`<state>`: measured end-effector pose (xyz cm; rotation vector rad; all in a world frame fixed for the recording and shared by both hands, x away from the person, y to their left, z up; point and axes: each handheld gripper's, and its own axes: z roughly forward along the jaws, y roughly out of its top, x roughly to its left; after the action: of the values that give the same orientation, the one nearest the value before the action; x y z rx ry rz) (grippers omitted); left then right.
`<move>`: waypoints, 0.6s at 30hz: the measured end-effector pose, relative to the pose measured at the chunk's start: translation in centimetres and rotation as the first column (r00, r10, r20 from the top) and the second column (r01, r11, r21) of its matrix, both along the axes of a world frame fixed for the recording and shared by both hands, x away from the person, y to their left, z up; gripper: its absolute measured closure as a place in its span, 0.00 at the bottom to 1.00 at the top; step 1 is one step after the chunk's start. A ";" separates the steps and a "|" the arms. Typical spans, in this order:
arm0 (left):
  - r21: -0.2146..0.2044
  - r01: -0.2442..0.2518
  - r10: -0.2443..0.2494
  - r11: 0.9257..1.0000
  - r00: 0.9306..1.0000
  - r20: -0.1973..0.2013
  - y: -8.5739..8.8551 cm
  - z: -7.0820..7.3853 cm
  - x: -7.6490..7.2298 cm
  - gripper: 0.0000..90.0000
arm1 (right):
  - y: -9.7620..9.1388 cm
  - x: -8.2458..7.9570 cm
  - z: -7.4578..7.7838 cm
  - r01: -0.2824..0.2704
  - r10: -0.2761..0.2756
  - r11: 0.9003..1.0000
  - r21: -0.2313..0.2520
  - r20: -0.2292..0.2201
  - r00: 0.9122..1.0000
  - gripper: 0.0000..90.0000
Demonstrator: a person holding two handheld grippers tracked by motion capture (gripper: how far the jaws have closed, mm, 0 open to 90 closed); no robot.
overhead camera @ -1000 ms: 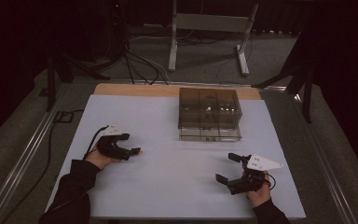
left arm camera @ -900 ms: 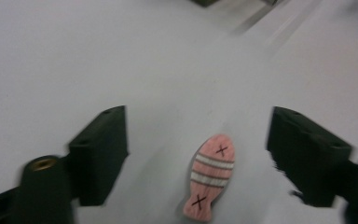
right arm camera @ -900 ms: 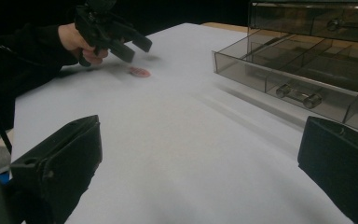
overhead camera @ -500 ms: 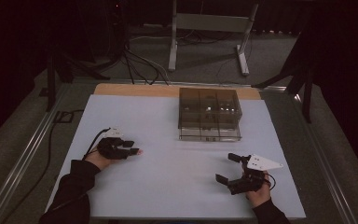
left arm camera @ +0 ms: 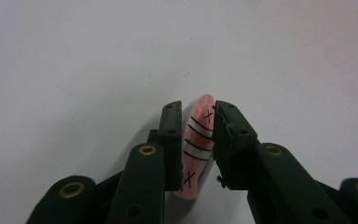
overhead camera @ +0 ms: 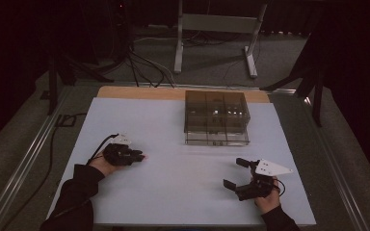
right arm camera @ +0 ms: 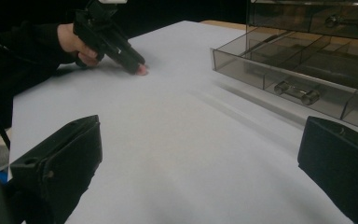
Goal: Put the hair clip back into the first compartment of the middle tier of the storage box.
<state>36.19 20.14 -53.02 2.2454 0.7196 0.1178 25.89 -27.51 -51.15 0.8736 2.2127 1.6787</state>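
A pink capsule-shaped piece (left arm camera: 196, 144) with black lines and X marks lies on the white table sheet (overhead camera: 173, 183). My left gripper (left arm camera: 196, 121) is shut on it, one jaw against each side. From above, the left gripper (overhead camera: 136, 156) rests low on the left of the sheet, and the pink tip (overhead camera: 144, 157) pokes out past it. My right gripper (overhead camera: 234, 172) hovers at the front right with its jaws wide apart and nothing between them. From the right gripper (right arm camera: 200, 140), I see the left gripper (right arm camera: 137, 63) across the sheet with the pink piece (right arm camera: 142, 71) at its tip.
A smoky clear drawer box (overhead camera: 216, 118) stands at the back centre of the sheet. Its bottom drawer (right arm camera: 303, 70) is pulled out, showing divided compartments and a knob. A wooden table edge (overhead camera: 139, 92) runs behind it. Cables and a metal stand lie on the floor beyond.
The left hand has turned slightly over the pink piece. The right gripper has stayed in place, open.
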 end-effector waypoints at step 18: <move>0.012 0.007 -0.007 1.000 0.999 -0.038 -0.5 0.3 -0.3 0.97 | 0.0 0.0 0.0 0.004 -0.004 1.000 0.004 -0.002 1.000 0.00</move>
<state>35.90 19.66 -52.73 2.2665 0.7329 0.0766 25.85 -27.51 -51.16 0.8801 2.2089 1.6816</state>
